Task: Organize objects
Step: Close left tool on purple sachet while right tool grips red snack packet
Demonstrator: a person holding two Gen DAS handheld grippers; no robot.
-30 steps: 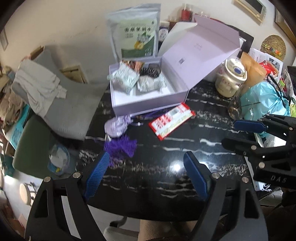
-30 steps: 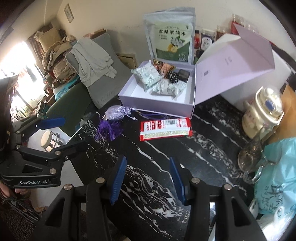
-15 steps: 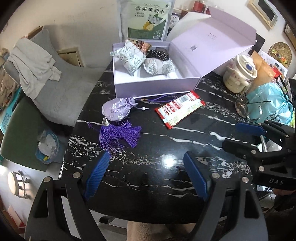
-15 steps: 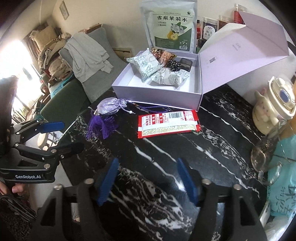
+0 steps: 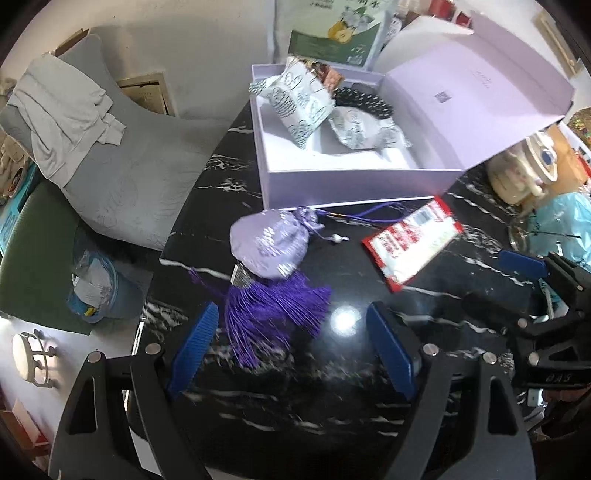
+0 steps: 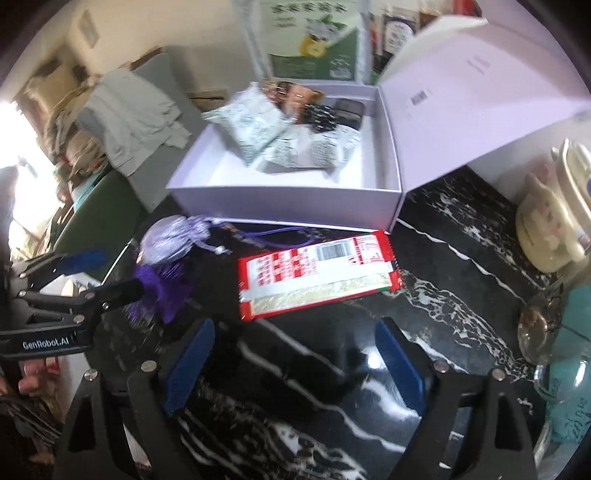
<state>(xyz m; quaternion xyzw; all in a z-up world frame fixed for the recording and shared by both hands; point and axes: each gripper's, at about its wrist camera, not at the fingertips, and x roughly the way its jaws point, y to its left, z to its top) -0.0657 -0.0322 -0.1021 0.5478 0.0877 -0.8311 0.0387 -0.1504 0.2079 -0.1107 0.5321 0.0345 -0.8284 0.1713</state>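
Observation:
A lilac sachet (image 5: pixel 271 245) with a purple tassel (image 5: pixel 275 314) lies on the black marble table, just in front of an open lilac box (image 5: pixel 354 184) holding several packets. A red snack packet (image 5: pixel 412 242) lies to its right. My left gripper (image 5: pixel 291 345) is open and empty, its fingers on either side of the tassel's end. My right gripper (image 6: pixel 295 363) is open and empty, just short of the red packet (image 6: pixel 317 271). The sachet (image 6: pixel 171 240) and box (image 6: pixel 288 201) also show in the right wrist view.
A cream teapot (image 5: pixel 524 177), a glass jug (image 6: pixel 546 328) and a blue bag (image 5: pixel 569 218) crowd the table's right side. A green-and-white pouch (image 5: pixel 332 33) stands behind the box. A grey chair (image 5: pixel 122 166) with a cloth stands left of the table.
Both grippers have moved forward toward the box. The left one has closed in on the tassel, the right one on the red packet, and the right jaws have opened wider.

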